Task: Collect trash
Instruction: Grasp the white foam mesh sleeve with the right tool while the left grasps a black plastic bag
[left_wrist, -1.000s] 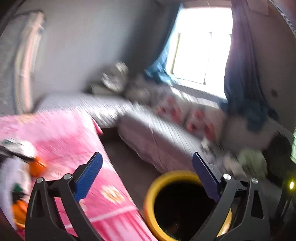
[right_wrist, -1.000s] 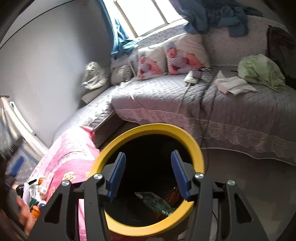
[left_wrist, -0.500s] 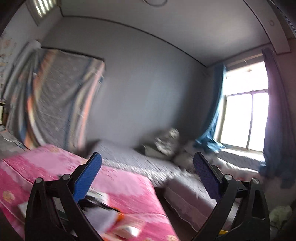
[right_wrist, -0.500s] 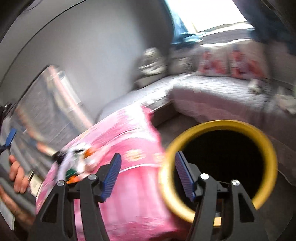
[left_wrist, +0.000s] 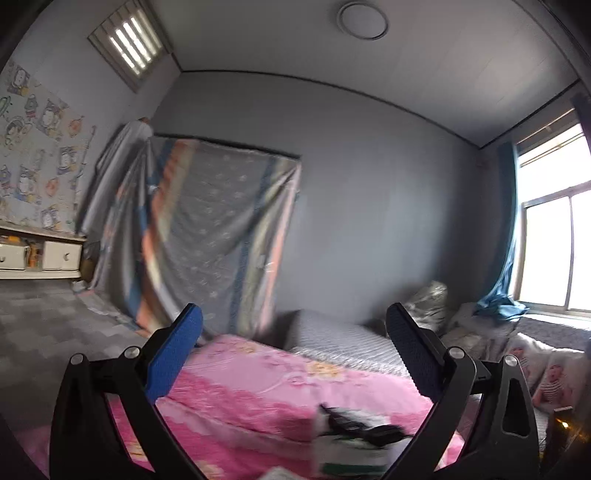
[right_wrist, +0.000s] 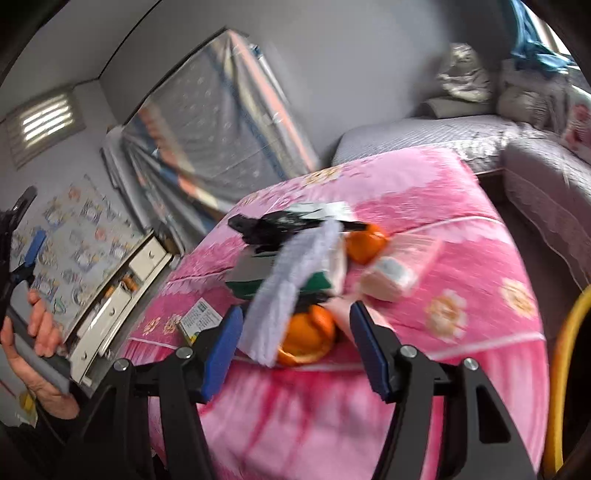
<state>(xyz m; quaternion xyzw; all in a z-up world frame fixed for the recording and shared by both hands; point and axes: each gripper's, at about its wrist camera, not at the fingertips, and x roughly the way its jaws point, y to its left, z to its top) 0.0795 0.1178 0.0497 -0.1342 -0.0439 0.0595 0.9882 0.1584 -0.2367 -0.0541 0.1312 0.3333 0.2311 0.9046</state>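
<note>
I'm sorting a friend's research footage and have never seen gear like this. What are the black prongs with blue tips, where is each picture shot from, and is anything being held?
No robot here: a person carries a handheld two-finger gripper in each hand, with a fisheye camera looking along its fingers. One picture comes from the left gripper, aimed high at the wall and the pink bedspread. The other comes from the right gripper, pointed down at a litter pile: orange peel, a whole orange, a white tissue, a small packet and a black item. The yellow bin rim shows at the right. Both grippers are open and hold nothing.
</note>
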